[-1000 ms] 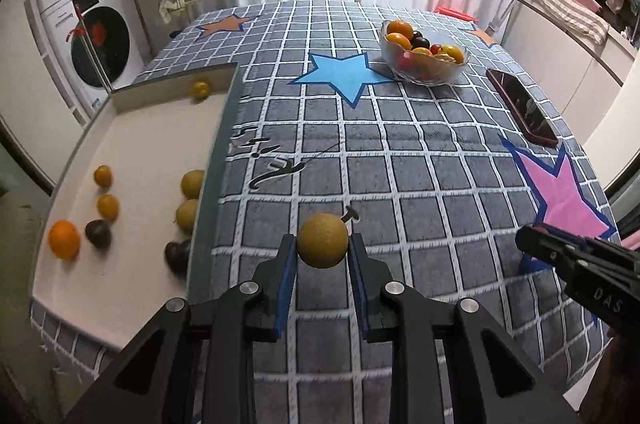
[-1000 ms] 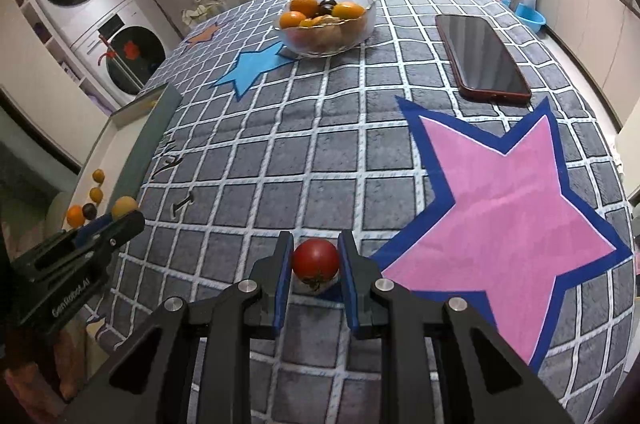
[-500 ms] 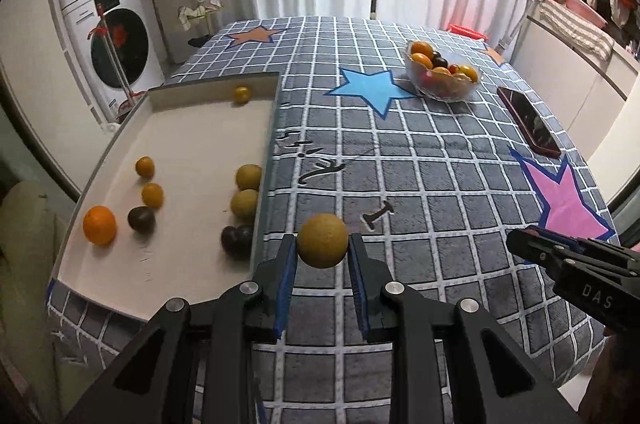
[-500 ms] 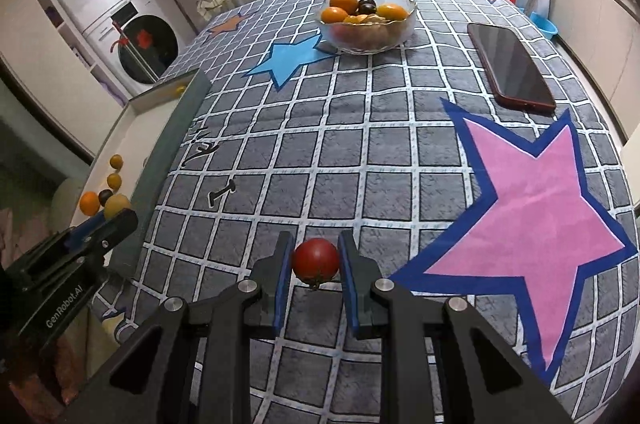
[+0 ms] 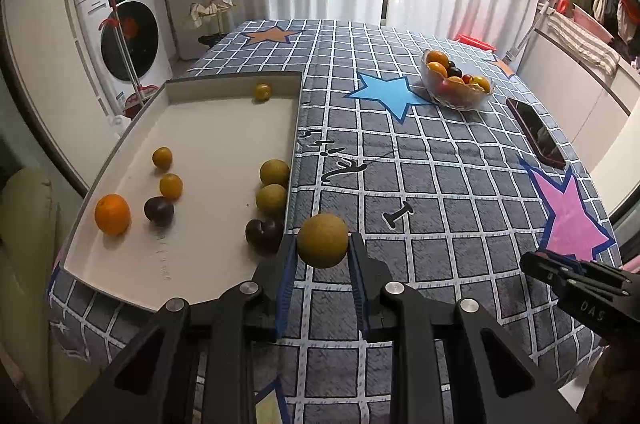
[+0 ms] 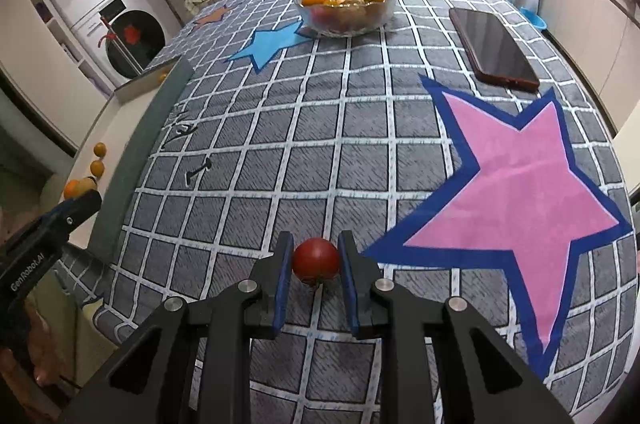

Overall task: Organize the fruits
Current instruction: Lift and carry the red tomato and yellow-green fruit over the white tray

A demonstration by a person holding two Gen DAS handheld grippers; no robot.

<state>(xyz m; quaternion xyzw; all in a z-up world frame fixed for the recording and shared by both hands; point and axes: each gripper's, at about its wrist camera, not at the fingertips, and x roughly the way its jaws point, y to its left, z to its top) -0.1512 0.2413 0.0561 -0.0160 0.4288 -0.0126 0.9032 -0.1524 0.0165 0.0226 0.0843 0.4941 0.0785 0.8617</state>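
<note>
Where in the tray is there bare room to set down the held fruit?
The tray is bare across its middle and far part, between the two small yellow fruits on the left and the lone yellow fruit at the far wall. The near strip is free too. It is crowded along the right wall, where two brown fruits and a dark plum sit.

You've got 8 fruits in the tray (image 5: 224,128): 1 orange (image 5: 112,214), 3 small yellow, 2 dark plums, 2 brown-green pears. 1 more pear (image 5: 322,240) held left, 1 tomato (image 6: 315,259) right. 1 bowl (image 5: 457,87) far, 1 phone (image 5: 536,133).
</note>
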